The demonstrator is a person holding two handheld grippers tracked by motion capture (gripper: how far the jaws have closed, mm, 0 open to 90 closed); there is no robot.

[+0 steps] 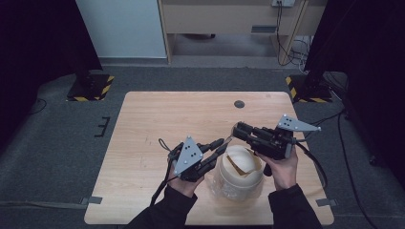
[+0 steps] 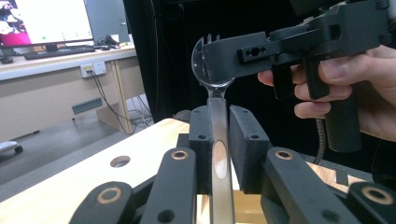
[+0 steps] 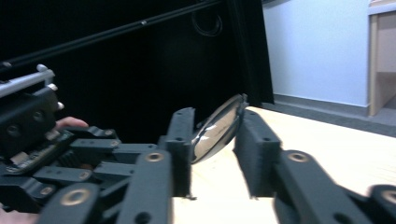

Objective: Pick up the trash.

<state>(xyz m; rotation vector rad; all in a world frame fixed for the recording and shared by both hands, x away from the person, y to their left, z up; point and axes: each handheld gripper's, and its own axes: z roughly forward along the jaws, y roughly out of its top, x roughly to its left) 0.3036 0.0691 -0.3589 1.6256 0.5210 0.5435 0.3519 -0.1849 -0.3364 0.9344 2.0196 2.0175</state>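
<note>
**Clear spork held at both ends above the lidded tub**

Your left gripper has its two flat black pads pressed narrow on the handle of a clear plastic spork. The handle rises upright between the pads, glossy and thin, and ends in a rounded bowl with short tines at the top.

Your right gripper comes in from the opposite side. In the right gripper view its matte black jaws stand on either side of the spork's bowl, which sits tilted between them. The bowl leans against the left pad; a small gap shows on the other side, so you cannot tell from here whether the jaws are pinching it. In the left gripper view the right gripper's jaw covers part of the bowl.

In the high view your two grippers meet tip to tip just above a round white tub with a translucent, frosted-looking wall and a cream swing-flap lid. The tub stands near the front edge of the table, between your two hands. Your left hand and right hand grip the handles, dark sleeves behind them.

The table top is pale wood grain with rounded corners and a small dark round grommet near the far edge. Grey carpet surrounds it.
</note>
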